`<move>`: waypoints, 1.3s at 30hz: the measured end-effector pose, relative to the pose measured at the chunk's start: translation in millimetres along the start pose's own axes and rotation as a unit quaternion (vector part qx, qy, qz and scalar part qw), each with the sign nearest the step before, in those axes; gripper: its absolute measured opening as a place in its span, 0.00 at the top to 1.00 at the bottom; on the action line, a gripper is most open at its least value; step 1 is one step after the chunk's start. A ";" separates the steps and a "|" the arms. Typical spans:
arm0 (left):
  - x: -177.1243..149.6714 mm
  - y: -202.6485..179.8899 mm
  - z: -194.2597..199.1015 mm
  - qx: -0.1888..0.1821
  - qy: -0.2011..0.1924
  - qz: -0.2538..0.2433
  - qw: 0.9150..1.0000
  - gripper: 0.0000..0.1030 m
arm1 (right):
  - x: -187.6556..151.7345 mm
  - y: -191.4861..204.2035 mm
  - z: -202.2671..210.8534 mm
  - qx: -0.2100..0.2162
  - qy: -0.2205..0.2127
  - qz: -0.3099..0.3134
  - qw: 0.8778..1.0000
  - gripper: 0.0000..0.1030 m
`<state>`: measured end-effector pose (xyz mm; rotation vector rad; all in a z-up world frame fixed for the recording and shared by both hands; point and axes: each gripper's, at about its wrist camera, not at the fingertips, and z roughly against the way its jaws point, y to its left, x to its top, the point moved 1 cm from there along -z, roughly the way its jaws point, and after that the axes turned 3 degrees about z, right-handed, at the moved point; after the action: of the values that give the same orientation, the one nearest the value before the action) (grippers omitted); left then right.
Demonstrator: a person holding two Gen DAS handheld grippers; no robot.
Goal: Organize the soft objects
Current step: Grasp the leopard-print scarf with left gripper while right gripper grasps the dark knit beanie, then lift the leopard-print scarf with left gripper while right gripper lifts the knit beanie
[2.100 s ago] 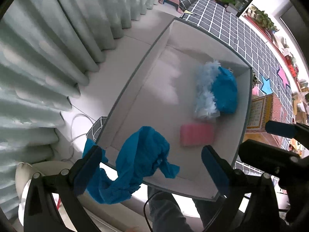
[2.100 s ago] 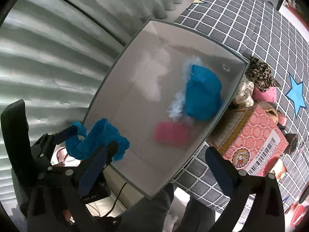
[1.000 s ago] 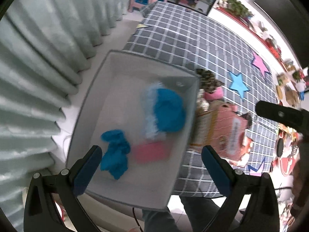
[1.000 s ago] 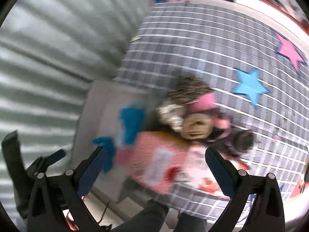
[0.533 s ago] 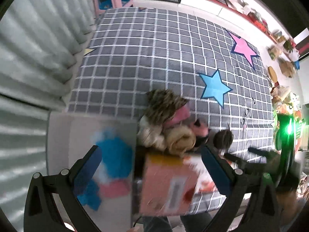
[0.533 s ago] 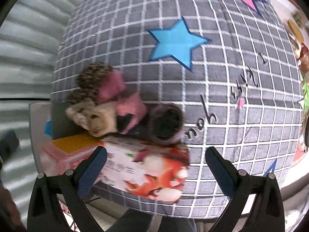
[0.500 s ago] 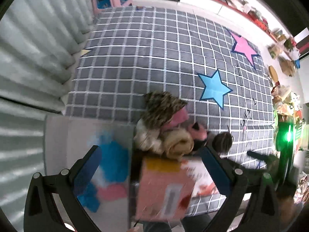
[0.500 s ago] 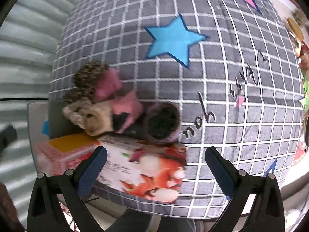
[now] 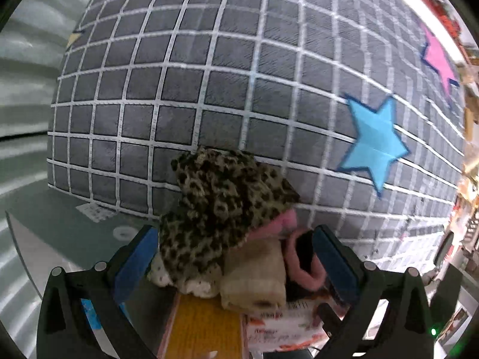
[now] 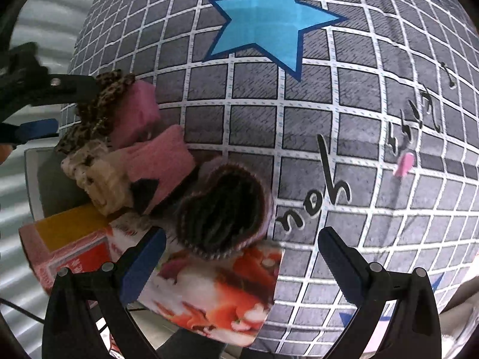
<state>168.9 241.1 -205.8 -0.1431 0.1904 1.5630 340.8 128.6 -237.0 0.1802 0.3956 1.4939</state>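
A pile of soft things lies on the grid mat beside a pink carton (image 10: 74, 248). On top is a leopard-print cloth (image 9: 221, 197), over a white dotted cloth (image 9: 179, 281), a cream roll (image 9: 254, 281) and a pink piece (image 9: 302, 260). My left gripper (image 9: 235, 257) is open, its fingers on either side of this pile, close to the leopard cloth. In the right wrist view the leopard cloth (image 10: 101, 110) sits between the left gripper (image 10: 74, 106) fingers. My right gripper (image 10: 239, 263) is open and holds nothing, just short of a dark fuzzy item (image 10: 224, 209) with a pink rim.
The grey storage box (image 9: 54, 239) stands left of the pile, against a pleated curtain (image 9: 21, 95). The grey grid mat (image 9: 209, 89) with a blue star (image 10: 263, 21) stretches beyond. The carton's picture face (image 10: 215, 293) lies under the right gripper.
The blue cloth left the left gripper and lay in the box. Both grippers then swung away from the box and came down close to the pile on the mat.
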 end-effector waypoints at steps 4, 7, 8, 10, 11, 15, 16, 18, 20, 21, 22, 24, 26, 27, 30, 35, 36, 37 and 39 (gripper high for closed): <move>12.0 3.0 -19.3 0.005 0.018 0.021 1.000 0.00 | 10.0 -4.6 -7.9 0.009 0.002 -0.004 1.000 0.01; 16.9 3.7 -32.3 0.013 0.031 0.028 0.999 0.00 | 16.5 -4.2 -14.7 0.020 0.007 -0.002 1.000 0.01; 17.6 3.5 -35.1 0.020 0.034 0.028 0.999 0.00 | 18.2 -3.3 -16.9 0.021 0.008 0.001 1.000 0.01; 18.0 1.8 -39.9 0.015 0.037 0.025 0.999 0.02 | 19.6 -4.1 -19.8 0.017 0.009 0.005 1.000 0.01; 18.5 0.8 -41.0 0.011 0.038 0.024 0.999 0.03 | 20.5 -3.1 -21.1 0.016 0.010 0.006 1.000 0.01; 23.4 -14.7 -38.4 -0.014 0.039 0.010 0.999 0.23 | 23.2 4.6 -23.8 -0.006 0.007 0.009 1.000 0.25; 25.9 -20.2 -33.8 -0.024 0.039 0.008 0.999 0.34 | 22.7 5.4 -21.4 -0.003 0.002 0.011 1.000 0.47; 29.9 -33.6 -26.7 -0.023 0.032 -0.002 0.999 0.57 | 18.0 0.6 -19.4 0.025 0.003 0.002 1.000 0.56; 29.6 -39.7 -16.9 -0.019 0.017 -0.018 1.000 0.68 | 23.4 -2.6 -13.2 0.020 -0.005 -0.004 1.000 0.56; 29.2 -41.1 -11.3 -0.017 0.009 -0.026 0.999 0.70 | 23.6 -5.4 -10.2 0.020 -0.009 -0.009 1.000 0.56; 28.3 -44.0 -6.2 -0.015 -0.001 -0.035 0.999 0.73 | 24.0 -8.8 -6.8 0.023 -0.011 -0.015 1.000 0.56; 30.8 -45.6 5.9 -0.018 -0.016 -0.045 0.999 0.73 | 22.6 -19.9 -1.3 0.034 -0.017 -0.034 0.999 0.56; 30.9 -48.8 18.7 -0.022 -0.030 -0.050 0.998 0.73 | 21.4 -31.5 5.8 0.038 -0.023 -0.050 0.998 0.56; 29.3 -51.2 24.8 -0.025 -0.039 -0.054 0.997 0.73 | 19.8 -36.8 9.2 0.038 -0.027 -0.057 0.997 0.56; 23.5 -57.1 45.8 -0.023 -0.068 -0.072 0.995 0.73 | 15.3 -50.0 20.4 0.041 -0.033 -0.077 0.996 0.56; 4.7 -71.7 73.3 -0.025 -0.112 -0.113 0.987 0.73 | 0.6 -62.1 40.8 0.033 -0.044 -0.092 0.994 0.56; 0.8 -76.0 79.0 -0.027 -0.119 -0.120 0.985 0.73 | -2.1 -64.7 44.4 0.033 -0.046 -0.094 0.994 0.56; -3.6 -80.9 85.7 -0.031 -0.125 -0.127 0.983 0.73 | -5.2 -67.6 46.9 0.033 -0.048 -0.095 0.994 0.56; -26.0 -66.3 84.4 -0.040 -0.133 -0.138 0.981 0.73 | -13.6 -73.6 55.3 0.032 -0.055 -0.098 0.993 0.56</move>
<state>237.8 233.2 -119.8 -0.0203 -0.1011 1.2974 429.2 116.2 -210.2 0.2661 0.3630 1.2735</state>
